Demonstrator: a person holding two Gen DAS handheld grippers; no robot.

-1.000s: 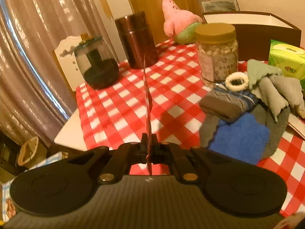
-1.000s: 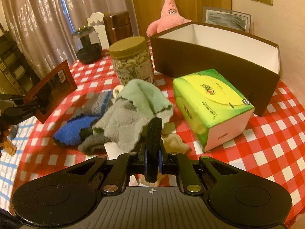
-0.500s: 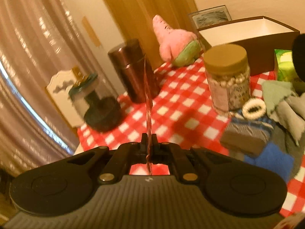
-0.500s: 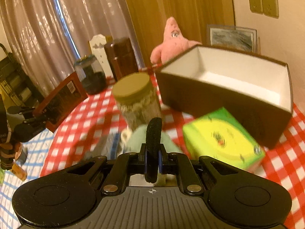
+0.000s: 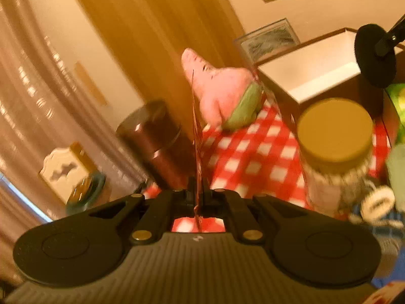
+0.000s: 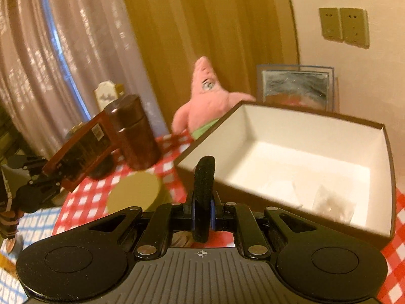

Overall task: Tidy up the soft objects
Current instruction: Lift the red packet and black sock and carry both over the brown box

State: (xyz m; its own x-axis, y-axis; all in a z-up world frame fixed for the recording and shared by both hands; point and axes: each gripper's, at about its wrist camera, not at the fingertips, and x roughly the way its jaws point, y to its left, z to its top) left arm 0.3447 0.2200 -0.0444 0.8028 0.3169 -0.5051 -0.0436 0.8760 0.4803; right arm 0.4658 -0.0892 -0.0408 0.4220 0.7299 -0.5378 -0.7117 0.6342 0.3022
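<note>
The table (image 6: 397, 253) carries a red-and-white checked cloth (image 5: 255, 157). The largest item on it is an open brown box (image 6: 298, 152) with a white interior, standing at the far right side near the wall. A framed picture (image 6: 296, 86) leans against the wall behind the box.

A pink star-shaped plush toy (image 6: 207, 98) with green shorts sits just beside the left far corner of the box. A dark brown cylindrical canister (image 6: 136, 136) stands to the left of the plush, well apart from it. A clear jar with a tan lid (image 5: 334, 131) stands nearer, in front of the box. A white ring-shaped hair tie (image 5: 377, 202) lies on striped fabric just beside the jar; this area is blurred.

The left gripper (image 5: 197, 197) has its jaws closed on a thin, flat red-brown packet (image 6: 78, 149), which stands edge-on in the left wrist view and projects forward from the jaws.

The right gripper (image 6: 202, 215) has its jaws nearly closed on a black, flat round pad (image 6: 203, 197), held upright on edge. The pad is raised in front of the near wall of the box, outside it.
</note>
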